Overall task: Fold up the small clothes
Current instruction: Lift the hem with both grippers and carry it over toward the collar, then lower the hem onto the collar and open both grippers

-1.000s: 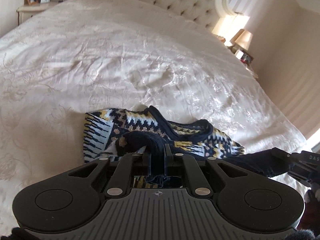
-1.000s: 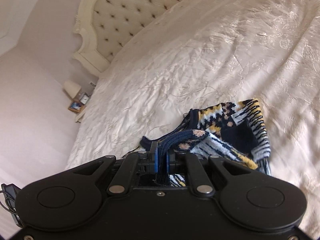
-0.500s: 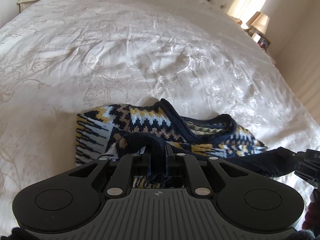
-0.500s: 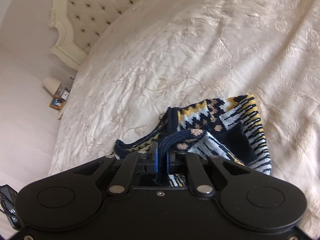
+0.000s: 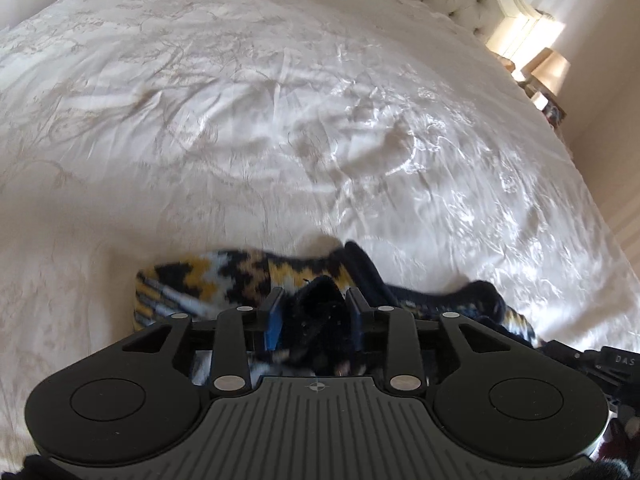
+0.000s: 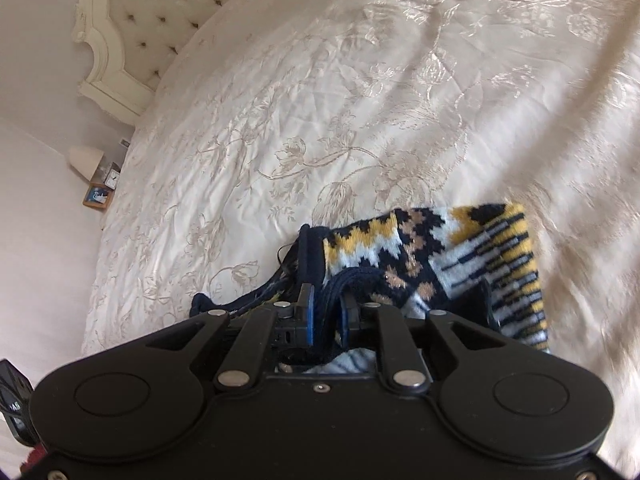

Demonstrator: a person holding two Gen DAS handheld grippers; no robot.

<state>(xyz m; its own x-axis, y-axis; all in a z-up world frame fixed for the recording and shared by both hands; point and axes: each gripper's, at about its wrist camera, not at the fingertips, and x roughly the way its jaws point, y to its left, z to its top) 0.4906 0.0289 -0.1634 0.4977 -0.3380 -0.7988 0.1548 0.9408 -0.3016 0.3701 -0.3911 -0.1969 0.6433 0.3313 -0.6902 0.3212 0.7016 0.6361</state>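
A small knitted sweater (image 5: 224, 276), navy with yellow, white and tan patterns, lies partly folded on the cream bedspread (image 5: 280, 120). My left gripper (image 5: 314, 296) is low over it. Its jaws are opening, and a bunch of the navy hem sits loose between the blue pads. In the right wrist view the sweater (image 6: 460, 248) lies just ahead of my right gripper (image 6: 326, 300). Those jaws are opening too, with the navy ribbed edge still between them and a gap beside it. The right gripper's body (image 5: 600, 360) shows at the left view's right edge.
The embroidered bedspread (image 6: 360, 100) stretches far ahead of both grippers. A tufted headboard (image 6: 132, 12) stands at the far end. A lamp (image 5: 552, 72) sits beside the bed on one side. Another lamp and picture frames (image 6: 98, 184) stand on the other side.
Both grippers came down toward the bed with the sweater's navy edge and carried it over the body. Their jaws were shut on the fabric and have now parted.
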